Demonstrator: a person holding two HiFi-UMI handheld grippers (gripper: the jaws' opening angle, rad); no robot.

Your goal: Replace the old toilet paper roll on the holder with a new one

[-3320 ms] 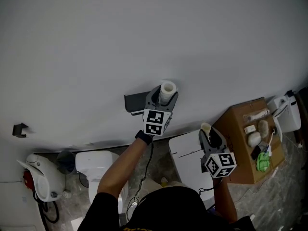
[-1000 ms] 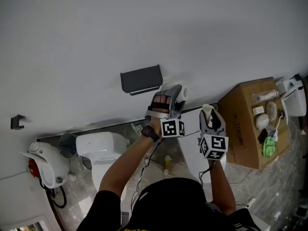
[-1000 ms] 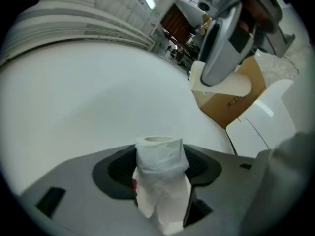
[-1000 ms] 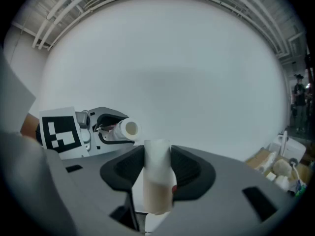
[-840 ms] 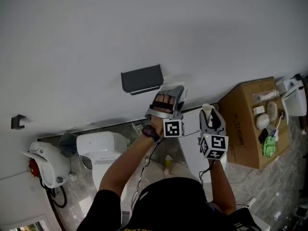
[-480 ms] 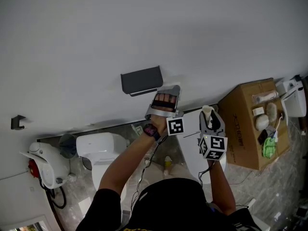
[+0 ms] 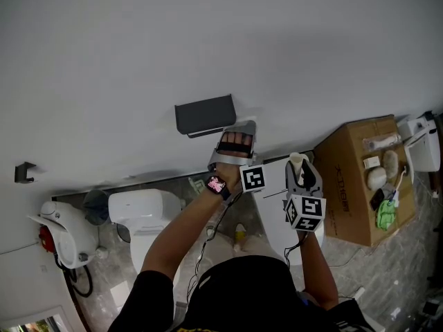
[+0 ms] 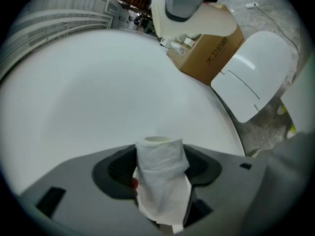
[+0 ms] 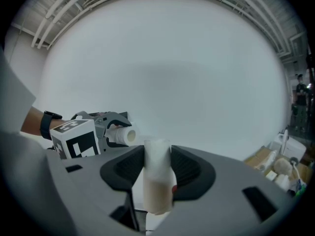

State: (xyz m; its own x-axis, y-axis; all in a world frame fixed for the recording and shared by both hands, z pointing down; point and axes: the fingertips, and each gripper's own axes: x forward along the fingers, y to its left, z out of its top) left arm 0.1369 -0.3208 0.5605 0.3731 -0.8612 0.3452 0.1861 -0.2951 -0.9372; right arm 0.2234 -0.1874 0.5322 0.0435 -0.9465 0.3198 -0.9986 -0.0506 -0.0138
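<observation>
Between jaws of the left tool (image 8: pixel 160 157) sits the paper roll (image 8: pixel 161 181).

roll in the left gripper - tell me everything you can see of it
The roll is thin and white, with little paper left round a pale hollow core whose rim shows at one end. Its outer sheet is wrinkled and a loose tail hangs toward the camera. The fingers of the left gripper clamp it from both sides, in front of the white wall.
</observation>
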